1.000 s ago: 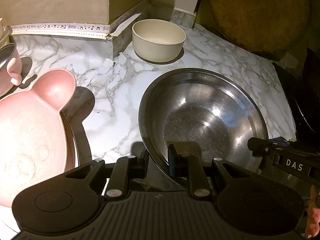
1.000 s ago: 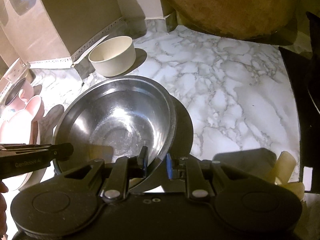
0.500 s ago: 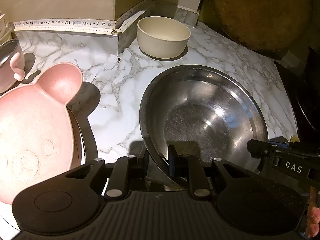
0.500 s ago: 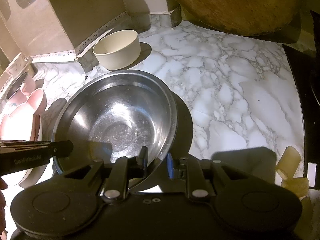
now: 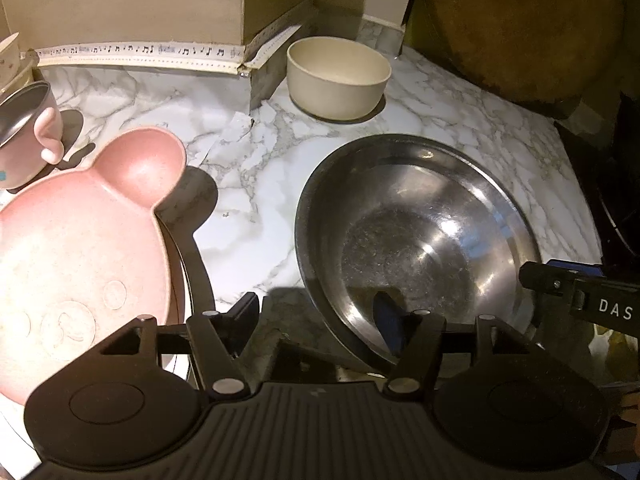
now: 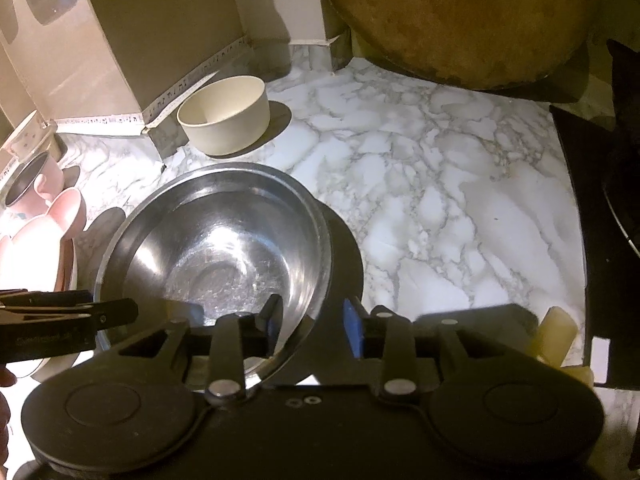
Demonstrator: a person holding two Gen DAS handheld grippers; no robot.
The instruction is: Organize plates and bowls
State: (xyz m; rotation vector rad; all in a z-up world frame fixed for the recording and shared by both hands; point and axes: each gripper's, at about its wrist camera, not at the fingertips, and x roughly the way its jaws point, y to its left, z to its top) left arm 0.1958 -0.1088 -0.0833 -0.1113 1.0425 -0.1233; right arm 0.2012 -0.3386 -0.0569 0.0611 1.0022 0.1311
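Observation:
A large steel bowl (image 5: pixel 416 240) sits on the marble counter (image 5: pixel 248 184); it also shows in the right wrist view (image 6: pixel 216 248). My left gripper (image 5: pixel 320 320) is open, its jaws wide on either side of the bowl's near left rim. My right gripper (image 6: pixel 312 320) is open too, its jaws straddling the bowl's near right rim. A cream bowl (image 5: pixel 338 76) stands at the back by the wall, also in the right wrist view (image 6: pixel 224 114). A pink bear-shaped plate (image 5: pixel 76 248) lies on a stack at the left.
A pink metal cup (image 5: pixel 24 136) stands at the far left. A big round wooden board (image 6: pixel 460 16) leans at the back right. A dark stove edge (image 6: pixel 600 208) bounds the counter on the right. Pale tube-shaped pieces (image 6: pixel 556 332) lie near the right front.
Both grippers were shut on the steel bowl's rim and have opened. The bowl now rests lower on the counter.

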